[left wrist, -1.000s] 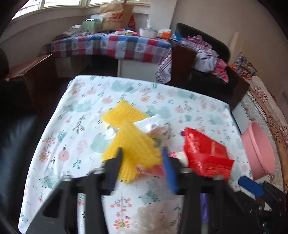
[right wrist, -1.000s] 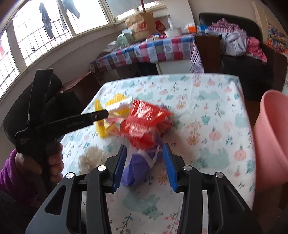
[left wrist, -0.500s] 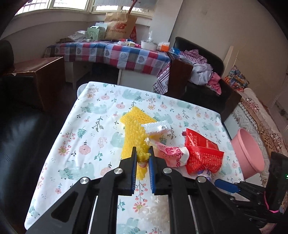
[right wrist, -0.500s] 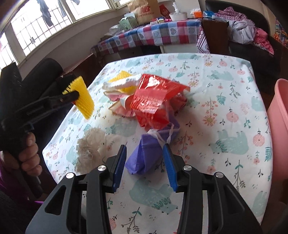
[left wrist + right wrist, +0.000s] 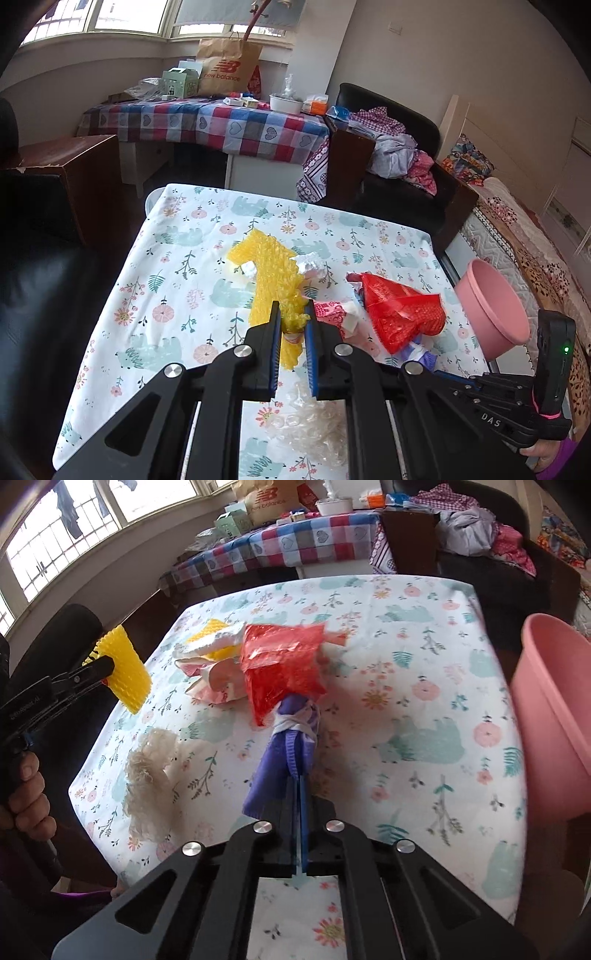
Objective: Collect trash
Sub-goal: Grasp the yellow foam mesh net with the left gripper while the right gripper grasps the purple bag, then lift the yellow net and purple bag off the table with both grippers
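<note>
Both my grippers gripping trash above the floral desk (image 5: 155, 295).
My left gripper (image 5: 292, 319) has its jaws pinched on yellow foam netting (image 5: 275, 273), centre frame; my right gripper (image 5: 297, 790) has its jaws fully closed on a purple cloth bundle (image 5: 284, 760), lower centre. The pink basin (image 5: 554, 716) sits at the right edge.

both wrist views look down close over one floral table (image 5: 173, 266).

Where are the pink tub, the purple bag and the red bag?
pink tub (image 5: 554, 716), right wrist view, outer wall.
purple bag (image 5: 280, 764), right wrist view, middle of its body.
red bag (image 5: 399, 314), left wrist view, crinkled front.
</note>
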Demonstrator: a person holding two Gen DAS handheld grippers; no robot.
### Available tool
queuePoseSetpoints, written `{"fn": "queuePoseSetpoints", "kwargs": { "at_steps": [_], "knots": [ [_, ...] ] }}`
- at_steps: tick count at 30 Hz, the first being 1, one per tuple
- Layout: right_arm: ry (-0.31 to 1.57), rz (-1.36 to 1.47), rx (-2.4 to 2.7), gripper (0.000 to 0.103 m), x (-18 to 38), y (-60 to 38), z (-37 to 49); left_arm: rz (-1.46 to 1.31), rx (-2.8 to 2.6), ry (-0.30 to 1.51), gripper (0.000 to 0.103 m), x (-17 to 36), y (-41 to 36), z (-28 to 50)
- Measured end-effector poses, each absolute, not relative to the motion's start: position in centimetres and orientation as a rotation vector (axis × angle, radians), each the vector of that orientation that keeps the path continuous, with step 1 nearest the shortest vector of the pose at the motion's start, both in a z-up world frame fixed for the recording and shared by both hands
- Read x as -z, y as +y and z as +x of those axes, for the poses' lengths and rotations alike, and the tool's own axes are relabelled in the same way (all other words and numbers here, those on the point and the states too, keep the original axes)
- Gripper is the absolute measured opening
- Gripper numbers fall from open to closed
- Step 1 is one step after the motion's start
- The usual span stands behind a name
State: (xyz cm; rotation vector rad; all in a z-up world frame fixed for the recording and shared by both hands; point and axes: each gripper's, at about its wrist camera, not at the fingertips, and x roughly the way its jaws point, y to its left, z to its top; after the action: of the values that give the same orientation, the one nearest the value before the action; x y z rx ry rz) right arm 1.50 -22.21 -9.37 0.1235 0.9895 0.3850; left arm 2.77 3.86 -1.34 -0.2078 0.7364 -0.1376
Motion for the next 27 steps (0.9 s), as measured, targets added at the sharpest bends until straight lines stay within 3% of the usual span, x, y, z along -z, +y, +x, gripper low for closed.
{"fn": "queuePoseSetpoints", "kwargs": {
  "at_steps": [7,23,25,27],
  "knots": [
    [0.916,0.129,-0.307,0.001,7.9,-25.9,-1.0,-0.198,0.174,0.722,0.011,0.8,3.0,2.3],
    [0.980,0.182,-0.227,0.003,9.8,-28.6,-1.3,-0.168,0.257,0.745,0.011,1.3,0.4,2.7],
    [0.979,0.177,-0.218,0.006,9.8,-28.5,-1.1,-0.168,0.260,0.749,0.011,1.4,0.4,2.7],
    [0.980,0.180,-0.218,0.025,9.8,-28.4,-0.9,-0.166,0.263,0.751,0.011,1.5,0.4,2.8]
  ]
}}
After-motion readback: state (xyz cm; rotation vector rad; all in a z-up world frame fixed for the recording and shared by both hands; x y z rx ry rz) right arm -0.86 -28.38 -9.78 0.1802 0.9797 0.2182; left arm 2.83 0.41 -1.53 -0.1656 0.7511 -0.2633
